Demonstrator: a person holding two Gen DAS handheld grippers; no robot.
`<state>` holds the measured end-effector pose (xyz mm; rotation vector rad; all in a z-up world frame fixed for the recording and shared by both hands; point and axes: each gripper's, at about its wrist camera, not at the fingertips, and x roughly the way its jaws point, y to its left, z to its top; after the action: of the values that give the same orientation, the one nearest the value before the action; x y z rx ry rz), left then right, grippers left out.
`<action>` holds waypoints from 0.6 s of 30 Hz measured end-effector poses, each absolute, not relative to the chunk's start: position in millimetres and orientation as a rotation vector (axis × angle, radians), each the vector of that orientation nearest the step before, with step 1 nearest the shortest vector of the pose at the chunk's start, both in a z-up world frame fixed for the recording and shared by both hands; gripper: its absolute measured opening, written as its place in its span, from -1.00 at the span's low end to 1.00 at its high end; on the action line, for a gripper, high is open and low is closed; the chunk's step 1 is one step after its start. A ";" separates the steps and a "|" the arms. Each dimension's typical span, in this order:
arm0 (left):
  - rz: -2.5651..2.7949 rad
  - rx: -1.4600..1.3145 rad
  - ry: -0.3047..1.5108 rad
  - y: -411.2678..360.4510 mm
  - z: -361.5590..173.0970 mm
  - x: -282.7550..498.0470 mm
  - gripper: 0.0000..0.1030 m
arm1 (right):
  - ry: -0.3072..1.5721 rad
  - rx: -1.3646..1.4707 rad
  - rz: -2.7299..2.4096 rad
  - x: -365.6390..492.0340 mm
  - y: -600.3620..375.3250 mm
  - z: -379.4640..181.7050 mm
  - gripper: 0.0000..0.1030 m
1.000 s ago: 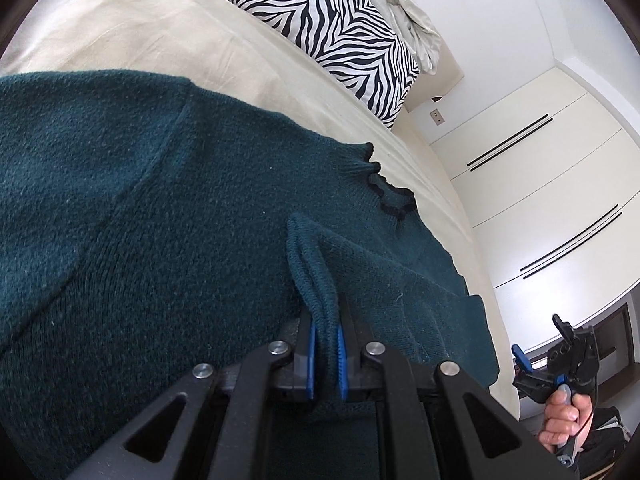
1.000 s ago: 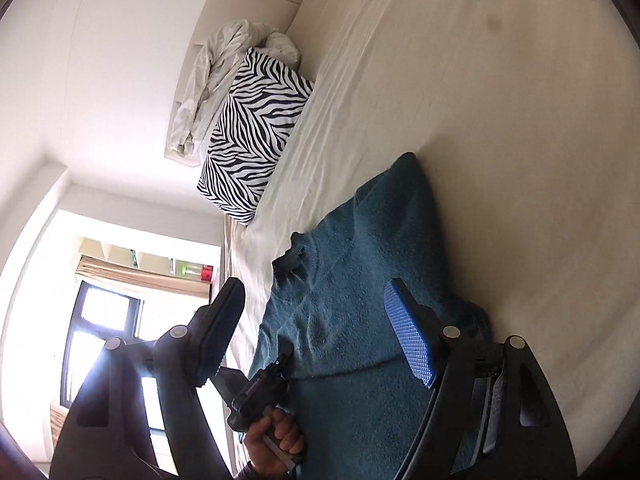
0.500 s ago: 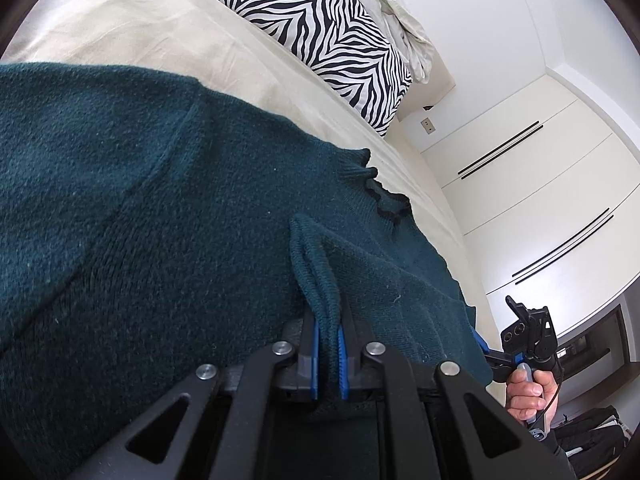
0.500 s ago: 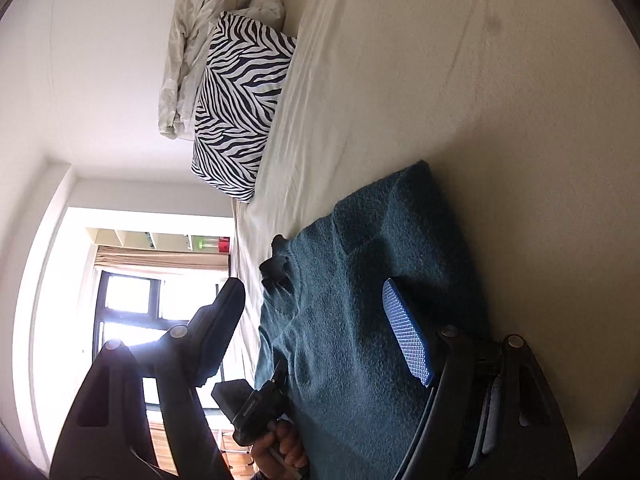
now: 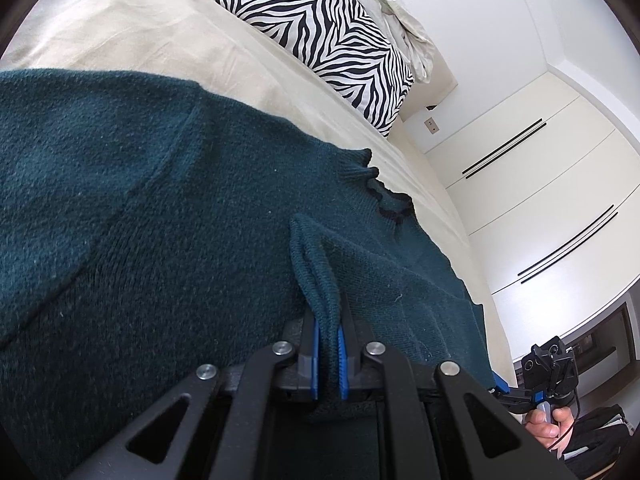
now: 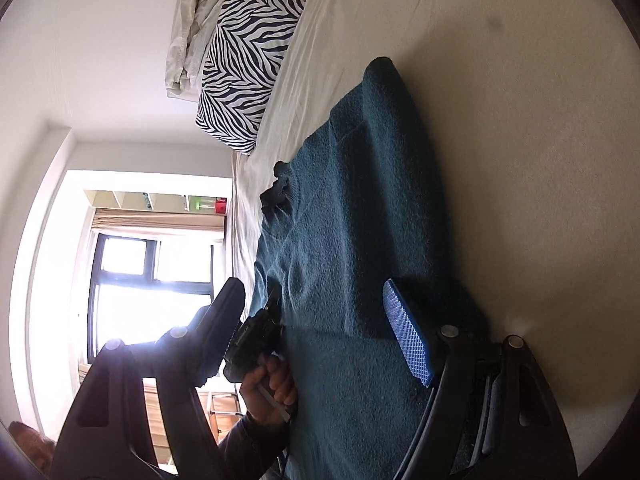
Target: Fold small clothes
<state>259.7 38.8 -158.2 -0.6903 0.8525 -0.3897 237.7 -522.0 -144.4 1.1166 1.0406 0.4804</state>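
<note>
Lying spread on bed (image 6: 520,160): one teal sweater (image 5: 160,220), near bed's side edge. Left tool (image 5: 328,354) clamped on pinched sweater fold. Right tool (image 6: 316,332) jaws apart, over sweater. One zebra pillow (image 5: 320,28) at headboard end.

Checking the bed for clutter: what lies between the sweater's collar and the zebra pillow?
Only bare cream bedsheet, as the left wrist view shows; the sweater collar and pillow stay apart.

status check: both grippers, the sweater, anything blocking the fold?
Left gripper shut on a pinched ridge of the teal sweater. Right gripper open over the sweater, gripping nothing. Sweater on the bed sheet; zebra pillow lies apart.
</note>
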 end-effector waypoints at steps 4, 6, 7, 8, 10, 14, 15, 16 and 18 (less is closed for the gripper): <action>-0.380 -0.683 0.864 38.2 -156.0 259.1 -0.77 | 1.032 1.084 0.444 231.3 -521.4 -135.3 0.38; -0.381 -0.687 0.868 40.2 -155.8 256.4 -0.77 | 0.991 1.089 0.455 230.8 -521.0 -125.5 0.41; -0.382 -0.695 0.869 42.1 -156.0 254.7 -0.78 | 0.969 1.094 0.473 231.2 -519.7 -119.8 0.41; -0.380 -0.705 0.870 44.0 -156.1 252.9 -0.78 | 0.952 1.096 0.489 231.8 -517.0 -114.5 0.41; -0.380 -0.712 0.869 46.3 -156.2 249.9 -0.78 | 0.951 1.088 0.517 236.3 -507.7 -106.9 0.41; -0.376 -0.708 0.870 45.6 -155.9 249.2 -0.78 | 1.024 1.044 0.465 242.9 -493.6 -117.6 0.41; -0.377 -0.710 0.869 45.8 -156.2 249.1 -0.78 | 1.041 1.059 0.443 242.7 -494.3 -127.6 0.37; -0.378 -0.711 0.868 45.9 -156.3 248.9 -0.78 | 1.060 1.080 0.419 241.2 -496.8 -139.5 0.36; -0.378 -0.711 0.864 46.6 -157.4 248.7 -0.77 | 1.035 1.126 0.428 235.0 -502.4 -150.7 0.29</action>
<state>248.7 46.6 -157.4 -0.7112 0.8638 -0.3784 235.0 -502.4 -150.7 1.1256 1.0347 0.4278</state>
